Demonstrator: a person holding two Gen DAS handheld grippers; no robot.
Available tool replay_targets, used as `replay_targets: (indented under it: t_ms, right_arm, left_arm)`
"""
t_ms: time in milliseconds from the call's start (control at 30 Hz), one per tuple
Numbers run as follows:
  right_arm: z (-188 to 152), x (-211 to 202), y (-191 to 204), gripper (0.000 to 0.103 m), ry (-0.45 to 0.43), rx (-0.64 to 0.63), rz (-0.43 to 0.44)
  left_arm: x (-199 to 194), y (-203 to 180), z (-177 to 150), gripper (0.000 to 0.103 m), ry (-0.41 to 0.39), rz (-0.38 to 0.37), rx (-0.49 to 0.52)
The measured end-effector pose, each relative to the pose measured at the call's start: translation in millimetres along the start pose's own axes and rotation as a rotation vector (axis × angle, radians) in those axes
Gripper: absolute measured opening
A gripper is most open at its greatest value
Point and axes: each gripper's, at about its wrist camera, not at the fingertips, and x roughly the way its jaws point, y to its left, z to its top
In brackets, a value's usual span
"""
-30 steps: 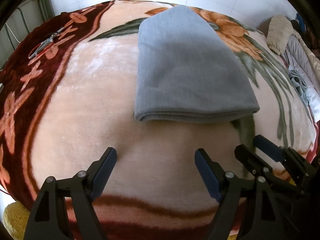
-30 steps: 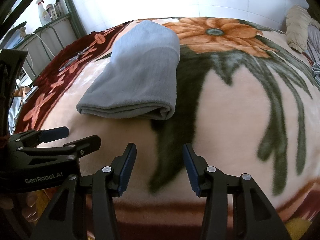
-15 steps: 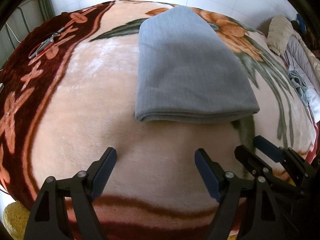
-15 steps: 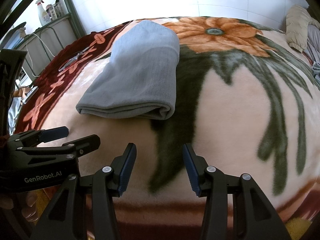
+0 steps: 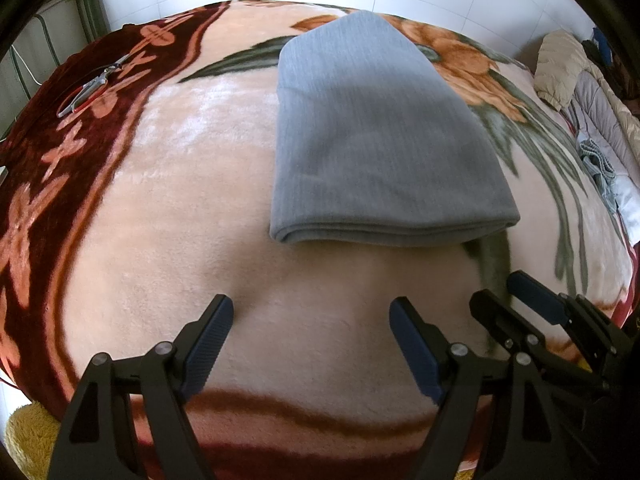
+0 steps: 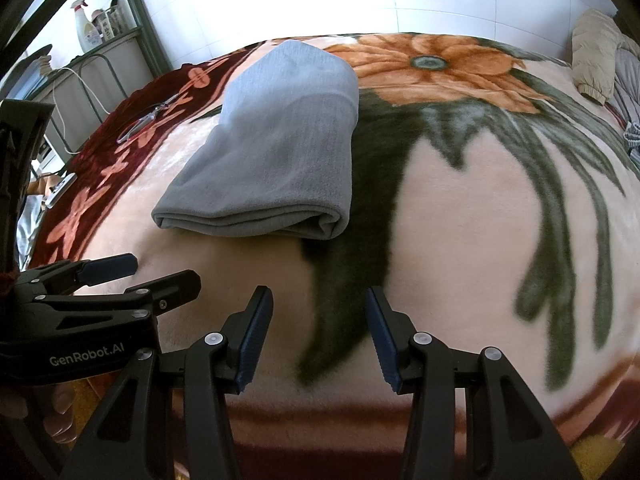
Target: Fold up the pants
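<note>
The grey pants [image 5: 372, 140] lie folded into a flat rectangle on the floral blanket [image 5: 160, 200], the folded edge facing me. They also show in the right wrist view [image 6: 276, 152]. My left gripper [image 5: 312, 308] is open and empty, hovering over the blanket short of the near edge of the pants. My right gripper [image 6: 318, 300] is open and empty, to the right of the left one and below the right corner of the pants. Each gripper shows in the other's view: the right [image 5: 516, 296] and the left [image 6: 152, 276].
Scissors [image 5: 88, 88] lie on the dark red border at the far left. A pile of clothes and a beige jacket [image 5: 568, 68] lie at the right edge of the bed. A shelf with spray bottles [image 6: 88, 32] stands at the left by the wall.
</note>
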Motion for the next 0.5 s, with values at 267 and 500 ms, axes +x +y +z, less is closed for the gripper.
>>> replay_targets:
  t_ms: [267,500]
  right_arm:
    - [-0.4,0.2,0.5,0.049,0.0,0.0,0.0]
    - [0.1,-0.1,-0.1,0.049,0.0,0.0,0.0]
  left_arm:
    - [-0.1,-0.3,0.3,0.084,-0.001,0.001,0.001]
    - [0.7,2.9,-1.0,0.084,0.003,0.002,-0.004]
